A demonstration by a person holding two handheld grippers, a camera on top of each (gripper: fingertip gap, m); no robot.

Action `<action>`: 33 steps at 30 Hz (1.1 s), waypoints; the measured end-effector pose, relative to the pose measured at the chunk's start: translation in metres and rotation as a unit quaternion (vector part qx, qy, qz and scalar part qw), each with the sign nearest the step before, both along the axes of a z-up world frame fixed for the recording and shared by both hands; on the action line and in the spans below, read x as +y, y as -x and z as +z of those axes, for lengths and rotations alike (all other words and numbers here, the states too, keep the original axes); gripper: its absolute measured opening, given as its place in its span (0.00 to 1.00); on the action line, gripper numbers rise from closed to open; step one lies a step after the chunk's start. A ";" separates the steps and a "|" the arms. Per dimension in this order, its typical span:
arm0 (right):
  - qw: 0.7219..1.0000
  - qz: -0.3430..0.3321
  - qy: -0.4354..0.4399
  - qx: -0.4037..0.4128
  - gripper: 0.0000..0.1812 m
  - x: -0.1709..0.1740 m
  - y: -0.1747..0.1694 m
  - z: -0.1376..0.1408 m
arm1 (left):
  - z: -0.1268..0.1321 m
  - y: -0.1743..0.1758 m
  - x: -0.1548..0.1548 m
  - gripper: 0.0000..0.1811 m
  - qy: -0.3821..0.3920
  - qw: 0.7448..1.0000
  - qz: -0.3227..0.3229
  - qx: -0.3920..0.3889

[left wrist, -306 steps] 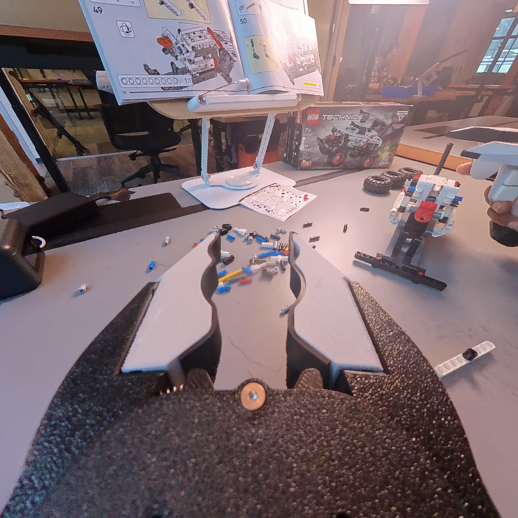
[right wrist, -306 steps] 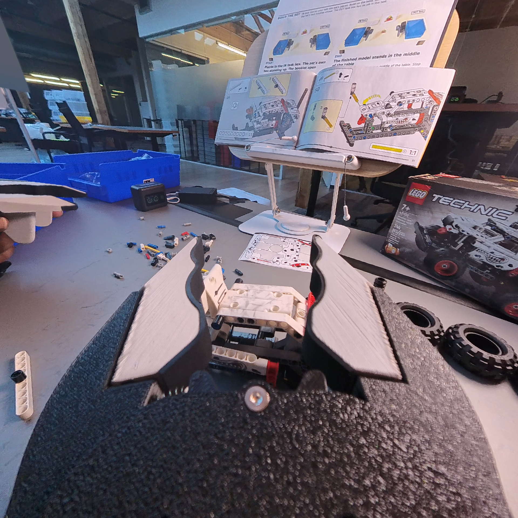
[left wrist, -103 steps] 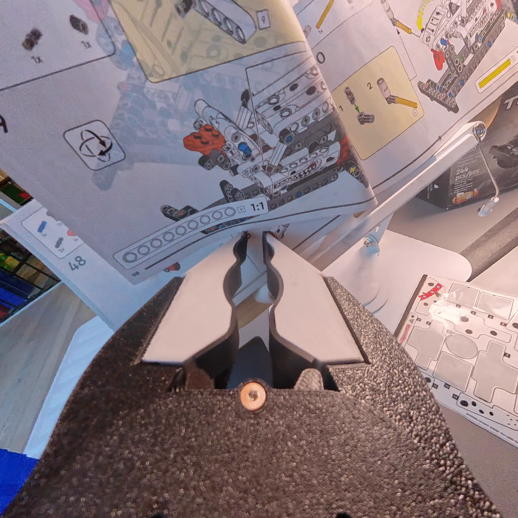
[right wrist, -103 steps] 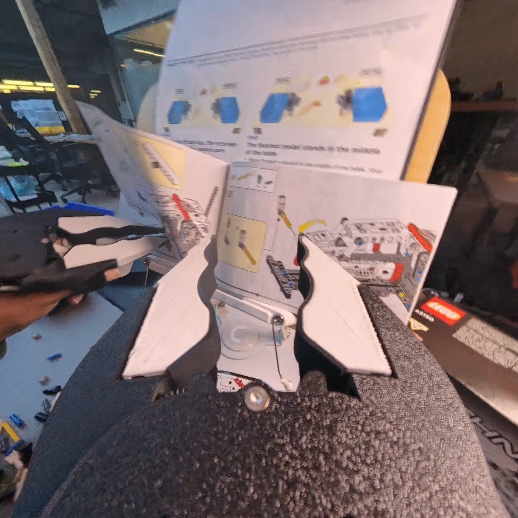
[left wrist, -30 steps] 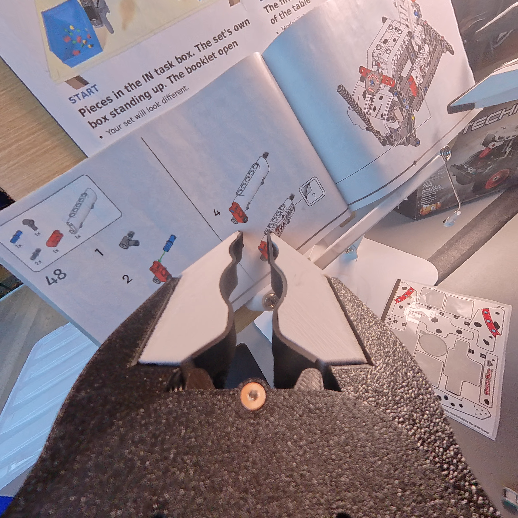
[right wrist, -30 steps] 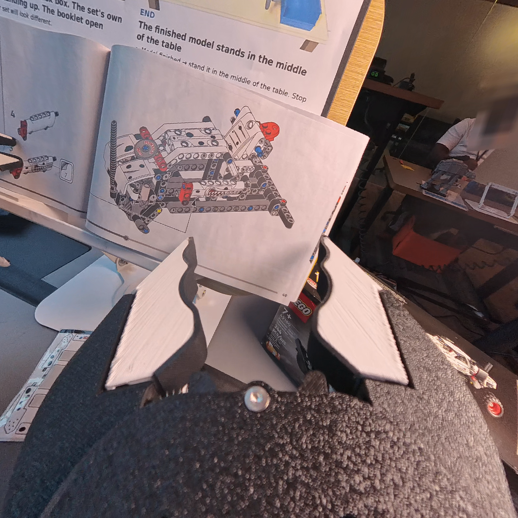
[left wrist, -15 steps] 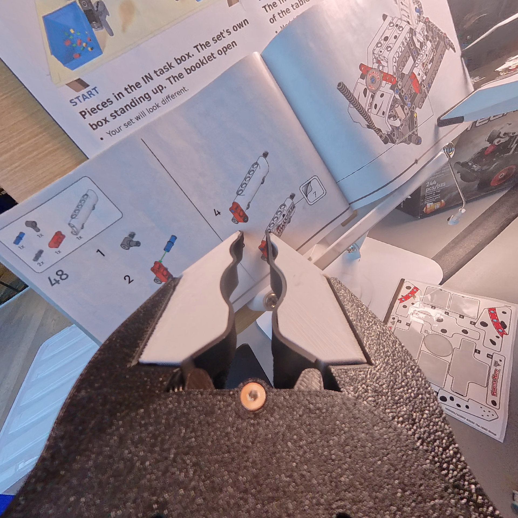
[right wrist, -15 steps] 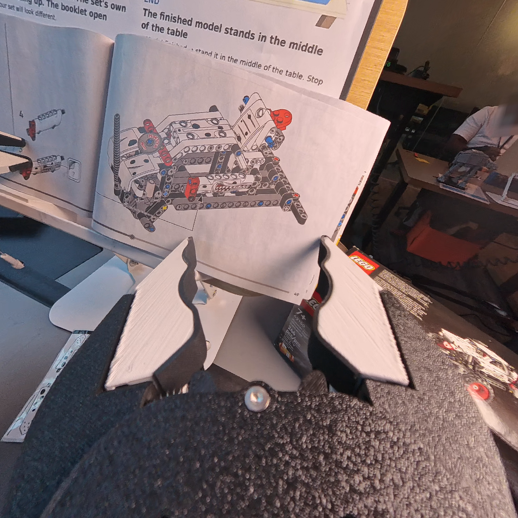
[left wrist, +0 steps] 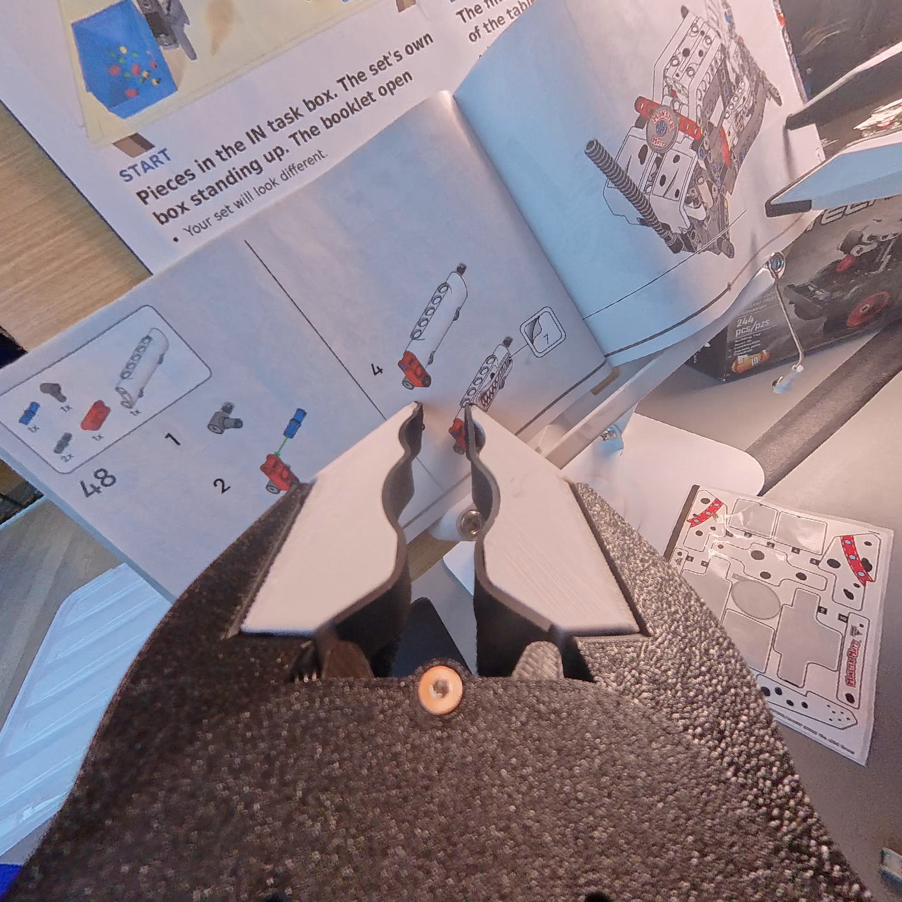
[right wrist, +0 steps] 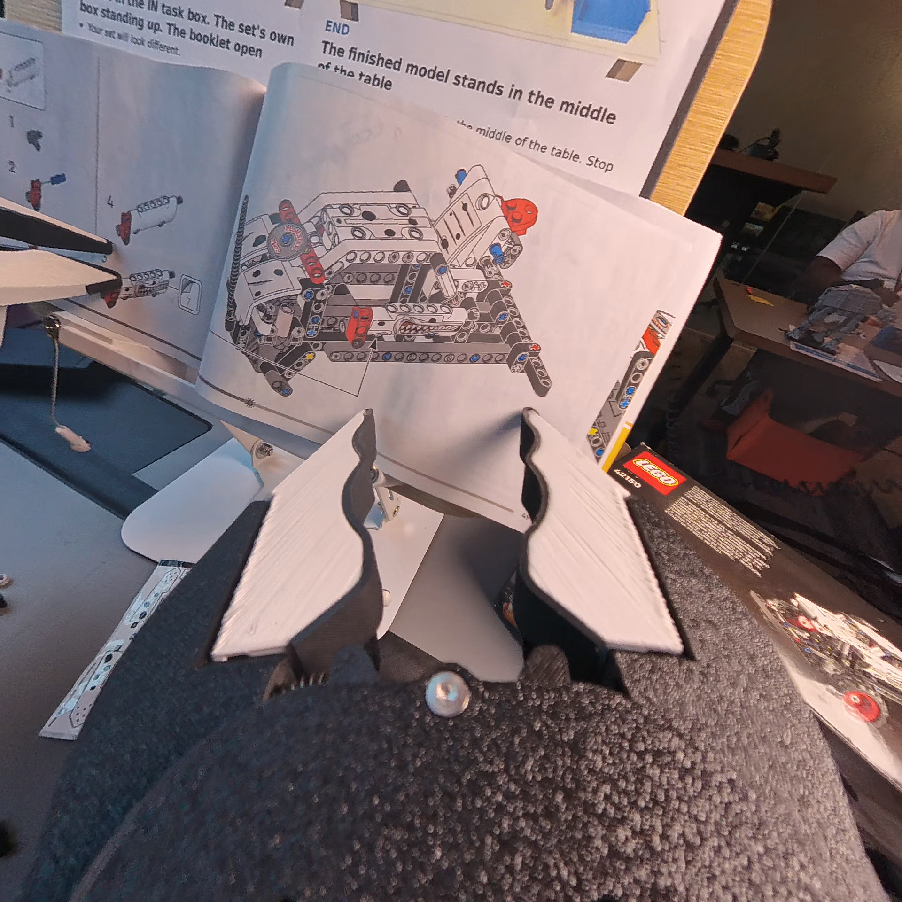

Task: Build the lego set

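A grey table (left wrist: 830, 463) in a workshop room carried a white book stand (left wrist: 683, 468), and most of the left wrist view was filled by the open instruction booklet (left wrist: 341, 273) resting on it. The left gripper (left wrist: 441, 410) was held with its tips at the lower edge of the left page; a narrow gap was seen between the fingers, and whether paper was pinched there could not be told. A sticker sheet (left wrist: 781, 610) lay flat on the table to the right. The paper was judged light, thin and easy to crease or tear, so it is best taken at the free lower edge, close to the corner, with little force. Compared with 10.2 seconds earlier, the gripper had left the loose pieces on the table and come up to the booklet, and another pair of pages was showing.

In the right wrist view the right page (right wrist: 415, 293) was seen, curved forward. The right gripper (right wrist: 444, 424) was open wide and held nothing, its tips just below the page's bottom edge. The left gripper (right wrist: 105, 263) appeared at the left, against the left page. The set's box (right wrist: 732, 537) lay at the right; a person sat at another table far behind. The half-built model, gripped here 10.2 seconds earlier, was not in view.
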State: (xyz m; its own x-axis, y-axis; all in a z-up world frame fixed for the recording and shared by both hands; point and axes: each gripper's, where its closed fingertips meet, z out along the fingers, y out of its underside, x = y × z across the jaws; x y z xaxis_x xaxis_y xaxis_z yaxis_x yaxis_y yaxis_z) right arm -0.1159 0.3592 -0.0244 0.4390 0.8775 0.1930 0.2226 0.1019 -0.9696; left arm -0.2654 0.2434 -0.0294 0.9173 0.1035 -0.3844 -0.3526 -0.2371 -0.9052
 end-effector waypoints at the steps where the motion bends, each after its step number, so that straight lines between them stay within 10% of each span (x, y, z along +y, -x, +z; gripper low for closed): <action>1: 1.000 0.003 -0.001 -0.003 0.31 -0.002 0.001 -0.001 | 0.000 0.000 0.000 0.09 0.001 1.000 -0.001 -0.002; 13: 0.999 -0.032 -0.009 -0.020 0.43 0.006 0.003 0.002 | 0.007 0.035 -0.046 0.34 -0.074 0.987 0.064 -0.125; 33: 0.999 -0.046 0.001 -0.025 0.46 0.002 0.010 0.002 | -0.014 0.036 -0.052 0.39 -0.069 0.985 0.048 -0.153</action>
